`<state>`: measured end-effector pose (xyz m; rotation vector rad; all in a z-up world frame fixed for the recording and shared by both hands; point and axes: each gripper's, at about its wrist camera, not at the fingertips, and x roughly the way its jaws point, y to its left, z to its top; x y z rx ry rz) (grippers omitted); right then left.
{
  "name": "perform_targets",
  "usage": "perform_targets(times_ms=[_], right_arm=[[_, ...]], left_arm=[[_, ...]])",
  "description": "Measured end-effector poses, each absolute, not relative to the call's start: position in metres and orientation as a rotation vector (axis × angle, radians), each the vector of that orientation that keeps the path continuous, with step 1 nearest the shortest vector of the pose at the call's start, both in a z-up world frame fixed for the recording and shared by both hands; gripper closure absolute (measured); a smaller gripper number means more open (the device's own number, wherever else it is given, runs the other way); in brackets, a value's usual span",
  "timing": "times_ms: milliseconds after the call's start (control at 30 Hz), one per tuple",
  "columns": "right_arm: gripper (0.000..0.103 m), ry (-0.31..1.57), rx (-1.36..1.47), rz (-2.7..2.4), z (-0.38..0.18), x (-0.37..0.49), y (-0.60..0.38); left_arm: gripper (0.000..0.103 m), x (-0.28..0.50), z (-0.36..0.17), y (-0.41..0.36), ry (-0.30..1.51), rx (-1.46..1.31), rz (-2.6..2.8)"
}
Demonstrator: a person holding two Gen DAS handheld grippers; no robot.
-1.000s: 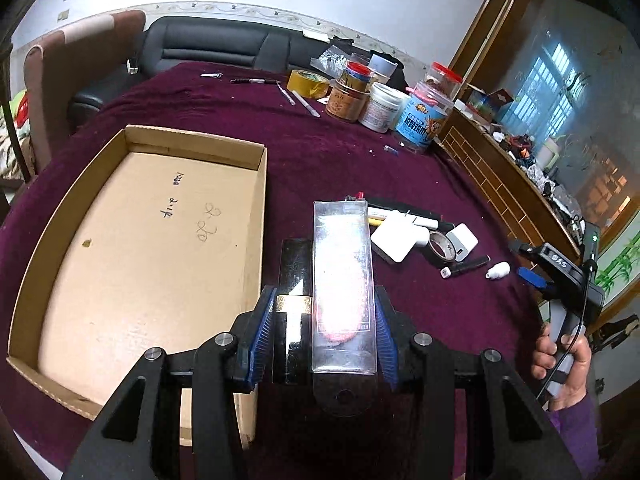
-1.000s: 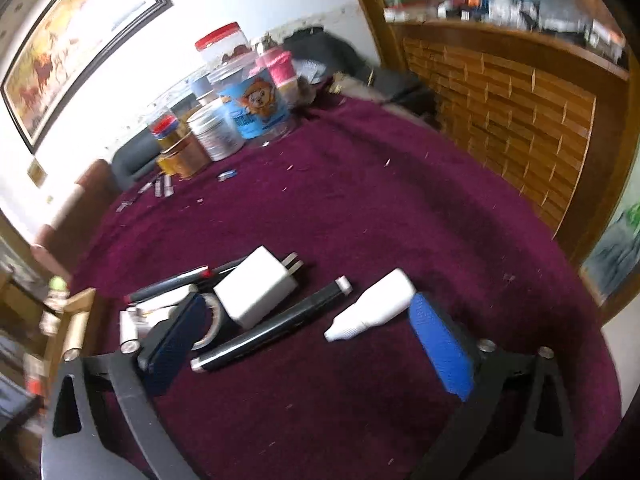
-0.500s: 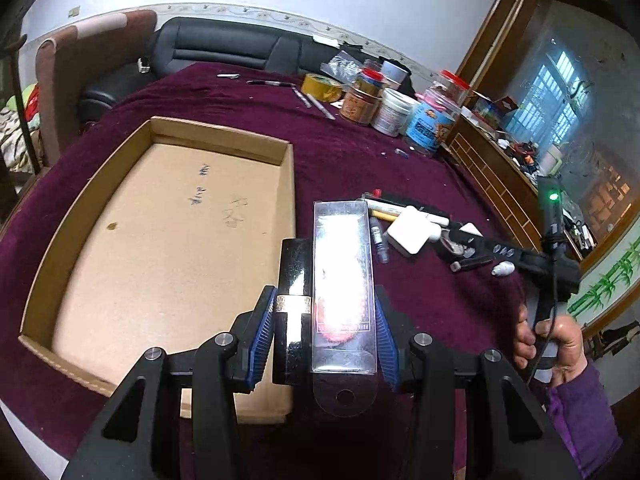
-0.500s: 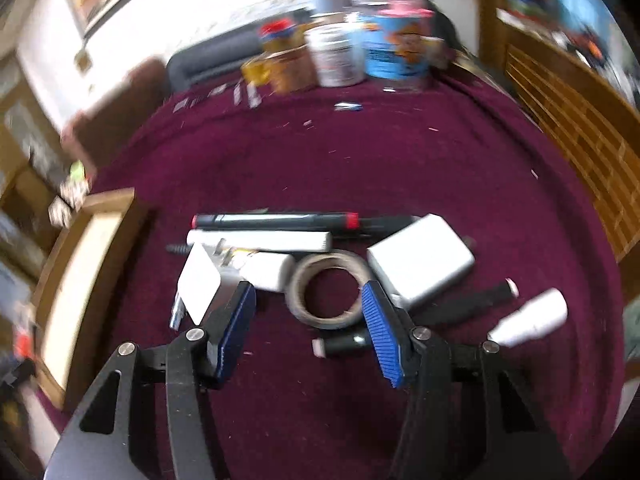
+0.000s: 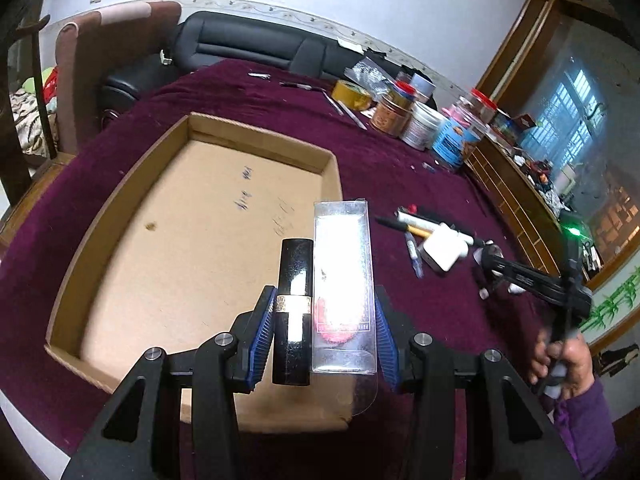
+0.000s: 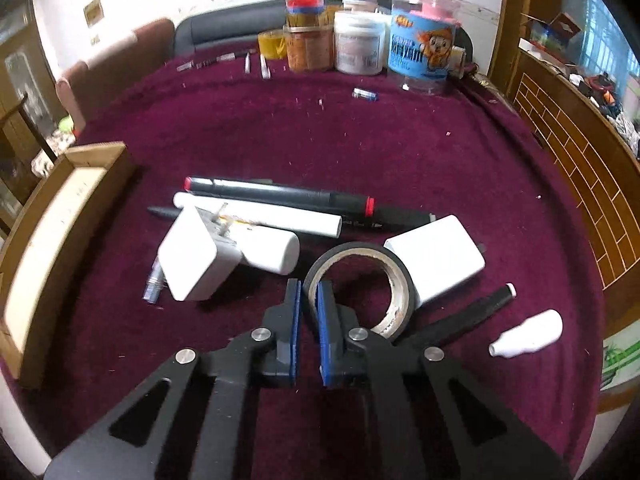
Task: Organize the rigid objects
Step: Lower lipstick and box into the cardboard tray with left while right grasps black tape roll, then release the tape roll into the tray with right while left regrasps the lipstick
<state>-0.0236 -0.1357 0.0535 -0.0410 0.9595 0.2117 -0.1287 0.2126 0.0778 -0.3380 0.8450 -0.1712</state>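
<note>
two things sit clamped side by side in my left gripper (image 5: 324, 332): a black lipstick tube (image 5: 294, 312) and a clear plastic box (image 5: 343, 284), both with their long axes running straight out along the fingers, the pads partly closed and pressing on their outer sides. the cardboard tray (image 5: 120, 208) lies ahead and to the left of that gripper, its near right corner almost under the tips, so i judge the drop turns on a short shift leftward over the tray wall, with the two pieces laid down lengthwise. my right gripper (image 6: 309, 296) is pinched nearly shut on the near wall of the black tape roll (image 6: 360, 256), one pad outside the ring and one inside the hole; the roll lies flat on the purple cloth (image 6: 400, 140) just ahead of the tips. from that side the tray is well off to the left, so the left hand is plainly the nearer one to it. the right wrist view alone shows the grip on the tape and the pile around it: white charger (image 6: 192, 260), second white adapter (image 6: 436, 256), red-tipped marker (image 6: 280, 194), small white bottle (image 6: 528, 334). the left wrist view alone shows the tray's bare floor, and my right hand (image 5: 564, 360) far off to the right holding its gripper.
</note>
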Motion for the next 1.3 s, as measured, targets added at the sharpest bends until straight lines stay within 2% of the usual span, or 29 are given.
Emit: perform_targets(times_ms=[233,400,667,867,967,1100,1300], right_arm=[[0.097,0.872,-0.019,0.381,0.107,-0.032,-0.081],[0.097,0.88,-0.02,0.595,0.121,-0.025,0.004],[0.097,0.965,-0.098,0.686,0.091,0.006,0.104],[0.097,1.039,-0.129,0.636,0.061,0.029,0.124],[0.097,1.059,-0.132,0.615,0.053,0.038,0.127],[0.094,1.057,-0.146,0.575,0.052,0.049,0.132],[0.091,0.952,-0.164,0.524,0.08,0.039,0.12]], left_arm=[[0.063,-0.073,0.089,0.235,0.866,-0.301,-0.124],[0.063,-0.019,0.066,0.253,0.949,-0.355,-0.113],[0.063,0.03,0.034,0.274,1.021,-0.466,-0.12],[0.063,0.039,0.022,0.281,1.046,-0.497,-0.126],[0.057,0.039,0.02,0.284,1.048,-0.519,-0.138],[0.041,0.036,0.027,0.292,1.02,-0.56,-0.156],[0.041,0.017,0.054,0.298,0.96,-0.552,-0.111]])
